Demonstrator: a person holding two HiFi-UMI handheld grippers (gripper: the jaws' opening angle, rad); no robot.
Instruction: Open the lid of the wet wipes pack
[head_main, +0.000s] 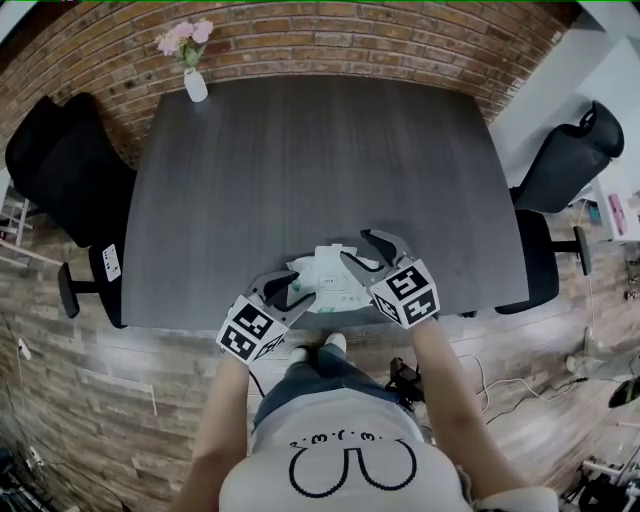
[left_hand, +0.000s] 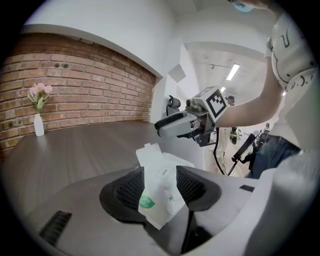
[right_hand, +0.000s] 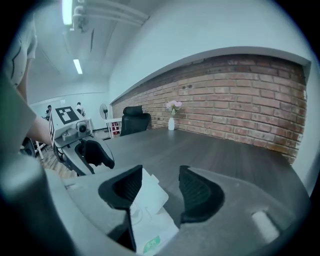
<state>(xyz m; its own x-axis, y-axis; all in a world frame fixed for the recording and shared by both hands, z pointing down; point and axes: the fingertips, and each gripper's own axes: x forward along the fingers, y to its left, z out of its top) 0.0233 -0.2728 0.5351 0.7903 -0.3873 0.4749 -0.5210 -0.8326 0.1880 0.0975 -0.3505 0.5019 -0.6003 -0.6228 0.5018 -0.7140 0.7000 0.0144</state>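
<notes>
The wet wipes pack (head_main: 328, 277) shows at the lower centre of the head view, over the near edge of the table (head_main: 300, 170). The left gripper (left_hand: 161, 186) clamps its 2 pads on the pack. The right gripper (right_hand: 160, 191) has its jaws wide apart, with the pack's white flap just beside the pad at the frame's left.
</notes>
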